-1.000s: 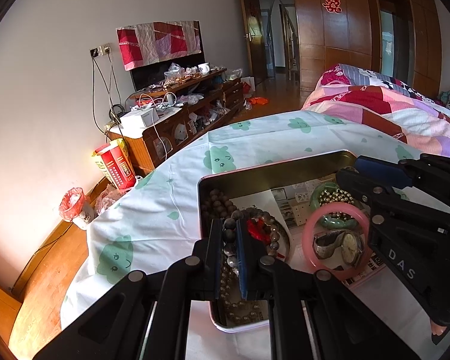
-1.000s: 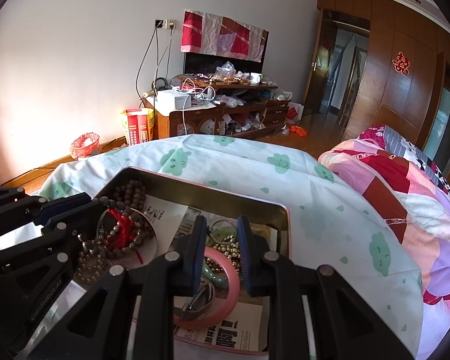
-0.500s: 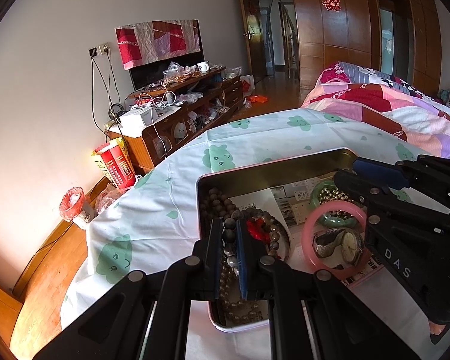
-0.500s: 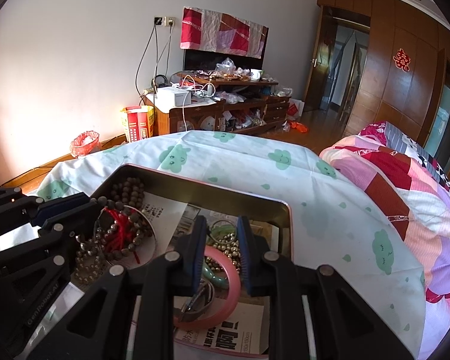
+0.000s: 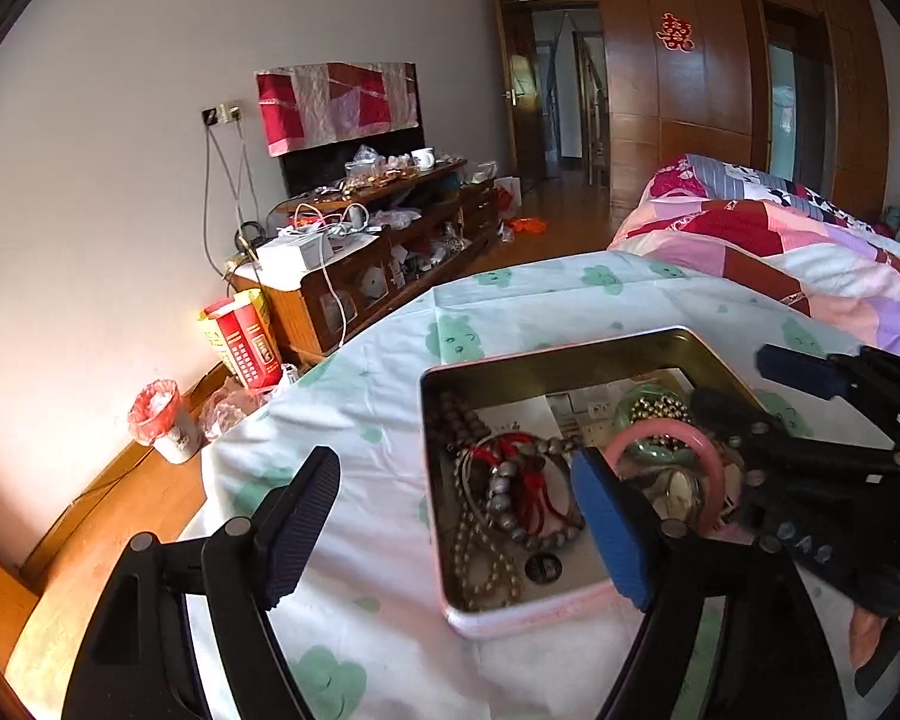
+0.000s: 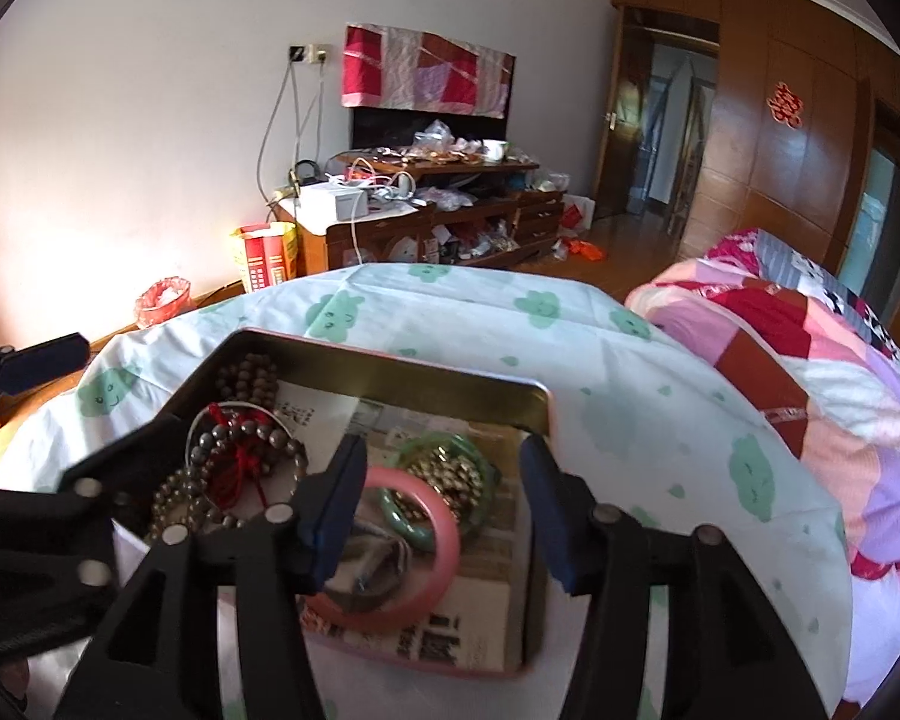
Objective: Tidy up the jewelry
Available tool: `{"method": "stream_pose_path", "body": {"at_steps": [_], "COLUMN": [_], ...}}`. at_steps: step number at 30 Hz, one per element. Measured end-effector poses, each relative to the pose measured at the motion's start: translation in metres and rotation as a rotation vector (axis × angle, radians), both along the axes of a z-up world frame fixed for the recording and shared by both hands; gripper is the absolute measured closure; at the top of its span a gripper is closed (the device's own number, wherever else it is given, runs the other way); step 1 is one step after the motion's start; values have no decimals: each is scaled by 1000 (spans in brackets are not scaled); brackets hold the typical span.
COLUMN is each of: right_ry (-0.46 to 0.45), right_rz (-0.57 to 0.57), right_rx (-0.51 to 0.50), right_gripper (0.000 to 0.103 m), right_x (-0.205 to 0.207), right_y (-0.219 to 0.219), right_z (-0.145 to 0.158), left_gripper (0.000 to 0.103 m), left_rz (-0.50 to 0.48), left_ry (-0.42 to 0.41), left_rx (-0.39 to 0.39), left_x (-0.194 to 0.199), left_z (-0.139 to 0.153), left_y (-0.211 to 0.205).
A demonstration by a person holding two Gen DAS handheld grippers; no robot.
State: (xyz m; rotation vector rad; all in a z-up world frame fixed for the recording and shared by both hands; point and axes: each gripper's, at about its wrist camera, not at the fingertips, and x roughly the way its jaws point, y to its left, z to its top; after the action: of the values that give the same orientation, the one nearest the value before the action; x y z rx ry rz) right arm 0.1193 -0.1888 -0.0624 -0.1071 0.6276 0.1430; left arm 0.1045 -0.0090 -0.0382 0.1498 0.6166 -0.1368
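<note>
the left gripper (image 5: 456, 516) is held spread wide over the tin's (image 5: 546, 354) left edge, nothing clamped; the right gripper (image 6: 444, 504) is likewise parted above the pink bangle (image 6: 432, 516) at the tin's right side. beaded bracelets (image 5: 522, 498) are heaped at its left side, on the cloud-print sheet (image 5: 510, 300)

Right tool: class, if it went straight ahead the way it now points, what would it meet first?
Probably the pink bangle in the tin: the open right tool aims at it and the green bangle behind. Depth is uncertain.
</note>
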Motion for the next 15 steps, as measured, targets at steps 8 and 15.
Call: {"method": "stream_pose_path", "body": {"at_steps": [8,15], "right_ry": [-48,-91], "right_rz": [-40,-16], "right_rx": [58,23], "right_gripper": [39,32], "right_x": [-41,-57], "right_y": [-16,-4], "right_z": [13,18], "left_gripper": [23,23], "left_rz": [12,12], "left_ry": [-27,-10], "left_rx": [-30,-36], "left_x": [-34,-42], "left_z": [11,10], "left_y": [10,10]}}
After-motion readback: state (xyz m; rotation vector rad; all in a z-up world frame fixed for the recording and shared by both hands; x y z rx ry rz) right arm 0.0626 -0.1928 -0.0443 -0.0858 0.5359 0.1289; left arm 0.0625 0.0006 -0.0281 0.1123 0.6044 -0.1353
